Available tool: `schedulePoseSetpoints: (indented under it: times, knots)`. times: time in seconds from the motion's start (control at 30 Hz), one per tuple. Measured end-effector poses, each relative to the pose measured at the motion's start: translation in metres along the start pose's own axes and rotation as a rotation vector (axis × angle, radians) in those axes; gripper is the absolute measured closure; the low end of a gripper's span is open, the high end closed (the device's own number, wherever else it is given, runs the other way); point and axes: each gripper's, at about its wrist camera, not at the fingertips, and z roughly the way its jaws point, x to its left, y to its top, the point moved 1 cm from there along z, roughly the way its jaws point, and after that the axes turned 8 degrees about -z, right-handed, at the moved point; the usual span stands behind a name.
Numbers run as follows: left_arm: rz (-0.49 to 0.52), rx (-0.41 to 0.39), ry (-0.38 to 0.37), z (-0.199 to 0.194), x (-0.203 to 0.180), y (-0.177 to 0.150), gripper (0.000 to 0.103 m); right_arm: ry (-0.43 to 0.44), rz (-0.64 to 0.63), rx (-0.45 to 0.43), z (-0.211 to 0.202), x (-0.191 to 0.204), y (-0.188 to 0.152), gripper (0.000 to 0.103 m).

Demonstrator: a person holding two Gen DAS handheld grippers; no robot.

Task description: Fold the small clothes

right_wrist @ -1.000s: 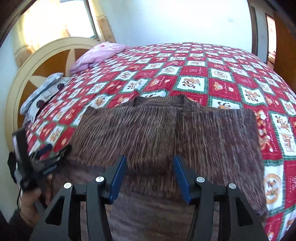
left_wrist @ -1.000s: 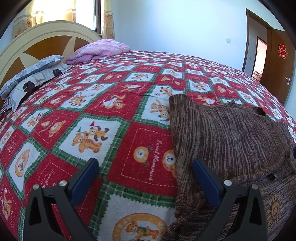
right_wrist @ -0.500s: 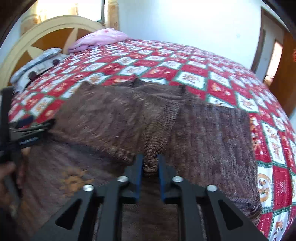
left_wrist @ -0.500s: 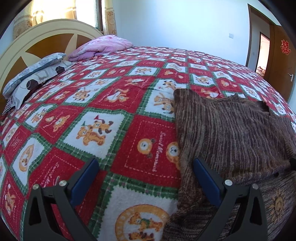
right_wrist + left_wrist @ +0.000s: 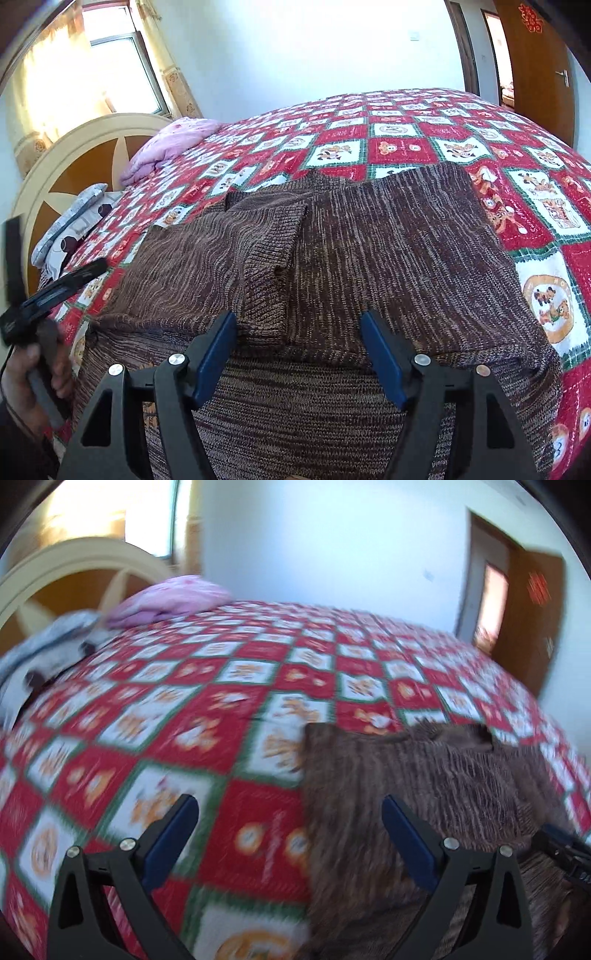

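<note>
While its jaws are opening empty, the right gripper (image 5: 297, 343) is clearing the brown sweater (image 5: 388, 251); withdrawing straight is likely keeping the sleeve (image 5: 273, 266) flat.

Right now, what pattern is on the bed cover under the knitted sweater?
Red and white checked squares with green borders and cartoon bears, on the bed cover; clearest in the right wrist view.
</note>
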Motion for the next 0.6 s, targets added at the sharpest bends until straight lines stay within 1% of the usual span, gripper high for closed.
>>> schedulePoseSetpoints:
  times: [0.07,0.1,0.13,0.17,0.2,0.23,0.27,0.3,0.37,0.4,0.43,0.47,0.53,0.57,0.6]
  knots:
    - [0.047,0.044,0.052,0.022,-0.012,0.006,0.008,0.026,0.028,-0.018,-0.003,-0.006,-0.002,0.032]
    - [0.066,0.099,0.049,0.039,-0.017,0.007,0.018,0.042,0.048,-0.030,-0.004,-0.009,-0.003,0.032]
    - [0.075,0.152,0.042,0.050,-0.019,0.007,0.031,0.052,0.060,-0.037,-0.006,-0.010,-0.003,0.032]
    - [0.080,0.201,0.042,0.061,-0.019,0.006,0.036,0.061,0.073,-0.044,-0.006,-0.013,-0.003,0.032]
    - [0.061,0.203,0.016,0.062,-0.018,0.007,0.046,0.071,0.084,-0.050,-0.007,-0.014,-0.004,0.032]
    - [0.056,0.184,0.012,0.059,-0.017,0.009,0.080,0.076,0.088,-0.052,-0.007,-0.015,-0.004,0.032]
    - [0.081,0.176,0.032,0.059,-0.018,0.009,0.097,0.080,0.090,-0.053,-0.007,-0.015,-0.004,0.032]
    - [0.115,0.169,0.068,0.059,-0.018,0.006,0.094,0.082,0.091,-0.054,-0.007,-0.015,-0.004,0.032]
    - [0.101,0.162,0.047,0.056,-0.012,0.005,0.094,0.084,0.093,-0.057,-0.008,-0.015,-0.004,0.032]
    - [0.099,0.156,0.068,0.054,-0.007,0.006,0.096,0.086,0.095,-0.059,-0.008,-0.015,-0.004,0.032]
    - [0.096,0.145,0.123,0.054,0.001,0.006,0.101,0.088,0.099,-0.060,-0.008,-0.016,-0.005,0.032]
    - [0.065,0.143,0.134,0.054,0.011,0.008,0.101,0.089,0.102,-0.063,-0.008,-0.016,-0.005,0.032]
    - [-0.001,0.163,0.070,0.053,0.022,0.010,0.101,0.087,0.103,-0.063,-0.008,-0.016,-0.005,0.032]
    - [-0.015,0.167,0.034,0.050,0.023,0.011,0.101,0.086,0.102,-0.063,-0.008,-0.016,-0.005,0.032]
    - [-0.024,0.165,0.019,0.048,0.022,0.011,0.098,0.085,0.101,-0.063,-0.008,-0.015,-0.005,0.032]
